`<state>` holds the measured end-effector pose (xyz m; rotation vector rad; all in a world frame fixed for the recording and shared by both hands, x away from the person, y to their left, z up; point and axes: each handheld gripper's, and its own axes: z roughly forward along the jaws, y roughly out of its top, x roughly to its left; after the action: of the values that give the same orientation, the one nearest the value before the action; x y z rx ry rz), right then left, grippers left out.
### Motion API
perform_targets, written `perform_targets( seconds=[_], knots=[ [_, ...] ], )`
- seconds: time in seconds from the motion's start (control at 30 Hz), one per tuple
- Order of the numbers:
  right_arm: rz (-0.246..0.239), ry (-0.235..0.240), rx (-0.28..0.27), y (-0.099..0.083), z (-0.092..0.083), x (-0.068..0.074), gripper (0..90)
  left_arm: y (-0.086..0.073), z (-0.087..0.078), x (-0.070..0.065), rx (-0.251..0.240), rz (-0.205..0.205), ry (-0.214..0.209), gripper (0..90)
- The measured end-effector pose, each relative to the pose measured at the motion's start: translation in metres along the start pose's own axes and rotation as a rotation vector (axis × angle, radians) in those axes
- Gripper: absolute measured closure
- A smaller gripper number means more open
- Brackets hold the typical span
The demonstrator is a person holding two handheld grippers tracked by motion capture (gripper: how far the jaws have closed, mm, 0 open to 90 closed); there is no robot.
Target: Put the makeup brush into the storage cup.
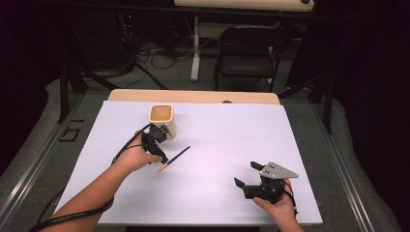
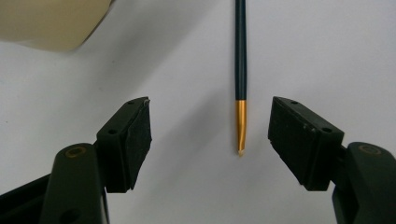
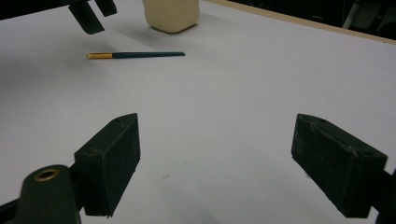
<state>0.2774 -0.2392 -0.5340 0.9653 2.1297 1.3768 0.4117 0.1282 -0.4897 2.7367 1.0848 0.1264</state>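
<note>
The right gripper (image 1: 247,175) sits at the lower right of the high view, held in a hand at the bottom edge. Its jaws are spread wide with nothing between them, over bare white table surface (image 1: 232,140).

The left gripper (image 1: 161,155) is left of centre in the high view, jaws released and apart, not pressing on anything. In the left gripper view the paintbrush (image 2: 240,74) lies flat on the white surface between the two pads, nearer the right-hand one and clear of both.

The paintbrush has a thin, dark blue-black handle, a gold metal ferrule and a short pale tip. In the high view it lies diagonally just left of centre, tip toward the lower left.

Farther back, a cream, square-mouthed cup (image 1: 161,117) stands upright at the upper left of the sheet, near the brush handle's end.
</note>
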Motion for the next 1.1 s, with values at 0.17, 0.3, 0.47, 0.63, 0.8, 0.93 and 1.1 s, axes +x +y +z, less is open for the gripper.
perform_targets(
  seconds=[0.17,0.3,0.47,0.63,0.8,0.93,1.1],
  knots=[
    [0.000,0.001,-0.003,-0.0001,0.0003,0.0001,15.5,0.0020,0.0016,-0.0008,0.013,0.001,-0.001,32.3],
    [0.000,0.001,-0.003,-0.0001,0.0003,0.0001,15.5,0.0021,0.0022,-0.0006,0.017,0.001,-0.006,33.7],
    [0.002,0.001,-0.002,-0.0001,0.0005,0.0006,15.5,0.0020,0.0025,-0.0005,0.019,0.001,-0.012,35.8],
    [0.005,0.001,-0.002,-0.0002,0.0006,0.0005,15.5,0.0028,0.0039,-0.0018,0.021,0.002,-0.020,38.1],
    [0.004,0.001,-0.002,-0.0002,0.0007,0.0006,15.5,0.0044,0.0056,-0.0038,0.028,0.006,-0.033,42.4],
    [0.005,0.002,0.000,-0.0003,0.0008,0.0006,15.6,0.0065,0.0073,-0.0058,0.034,0.009,-0.045,47.0],
    [0.004,0.002,0.000,-0.0003,0.0007,0.0005,15.6,0.0095,0.0092,-0.0083,0.042,0.010,-0.060,52.3]
  ],
)
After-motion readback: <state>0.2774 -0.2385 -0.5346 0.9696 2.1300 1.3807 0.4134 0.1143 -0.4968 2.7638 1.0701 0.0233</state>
